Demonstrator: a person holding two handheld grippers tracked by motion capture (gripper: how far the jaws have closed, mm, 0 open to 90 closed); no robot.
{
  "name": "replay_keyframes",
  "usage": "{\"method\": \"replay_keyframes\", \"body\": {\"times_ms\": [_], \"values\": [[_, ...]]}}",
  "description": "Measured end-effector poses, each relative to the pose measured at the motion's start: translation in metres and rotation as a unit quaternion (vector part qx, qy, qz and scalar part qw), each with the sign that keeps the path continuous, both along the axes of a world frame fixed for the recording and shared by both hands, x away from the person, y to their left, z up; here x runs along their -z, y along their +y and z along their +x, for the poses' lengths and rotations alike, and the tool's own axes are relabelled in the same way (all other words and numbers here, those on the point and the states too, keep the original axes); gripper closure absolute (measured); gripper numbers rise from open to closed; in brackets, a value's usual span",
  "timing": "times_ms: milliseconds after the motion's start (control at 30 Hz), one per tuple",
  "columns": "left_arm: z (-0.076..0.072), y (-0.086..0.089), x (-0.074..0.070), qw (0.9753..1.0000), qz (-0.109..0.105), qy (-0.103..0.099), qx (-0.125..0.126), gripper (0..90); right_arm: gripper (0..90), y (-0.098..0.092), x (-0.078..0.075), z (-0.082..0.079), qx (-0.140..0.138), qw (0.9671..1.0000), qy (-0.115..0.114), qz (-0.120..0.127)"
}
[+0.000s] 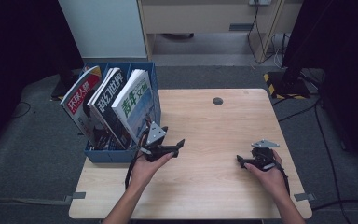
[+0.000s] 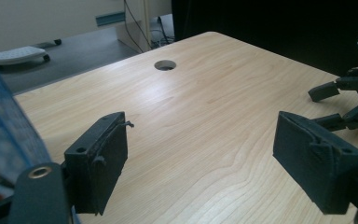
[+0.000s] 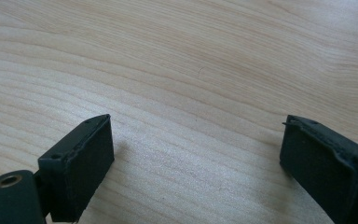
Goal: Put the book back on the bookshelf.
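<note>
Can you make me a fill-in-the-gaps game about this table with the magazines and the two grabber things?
1. The blue rack at the table's left edge holds ____ magazines.
2. The left gripper and the right gripper both have their fingers ____.
3. The tabletop is made of light ____.
4. The round hole lies near the table's ____ edge.

Missing words: three; open; wood; far

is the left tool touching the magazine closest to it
Cannot tell. In the high view the left tool overlaps the nearest magazine, with neither contact nor gap plain.
</note>
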State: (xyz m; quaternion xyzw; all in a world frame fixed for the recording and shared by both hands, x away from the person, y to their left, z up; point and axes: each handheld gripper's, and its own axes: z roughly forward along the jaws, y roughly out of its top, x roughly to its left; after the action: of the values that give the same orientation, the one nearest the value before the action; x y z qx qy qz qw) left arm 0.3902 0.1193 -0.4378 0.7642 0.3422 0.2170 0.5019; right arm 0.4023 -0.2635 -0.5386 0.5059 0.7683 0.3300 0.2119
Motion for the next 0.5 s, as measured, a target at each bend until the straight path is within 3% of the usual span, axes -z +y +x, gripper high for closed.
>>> {"method": "replay_keyframes", "body": {"times_ms": [367, 500], "values": [[0.009, -0.040, 0.012, 0.9989, 0.021, 0.019, 0.038, 13.8, 9.9, 0.000, 0.000, 0.000, 0.000, 1.0000, 0.000, 0.000], [0.013, -0.057, 0.024, 0.9967, 0.042, 0.042, 0.056, 11.2, 9.9, 0.000, 0.000, 0.000, 0.000, 1.0000, 0.000, 0.000]]}}
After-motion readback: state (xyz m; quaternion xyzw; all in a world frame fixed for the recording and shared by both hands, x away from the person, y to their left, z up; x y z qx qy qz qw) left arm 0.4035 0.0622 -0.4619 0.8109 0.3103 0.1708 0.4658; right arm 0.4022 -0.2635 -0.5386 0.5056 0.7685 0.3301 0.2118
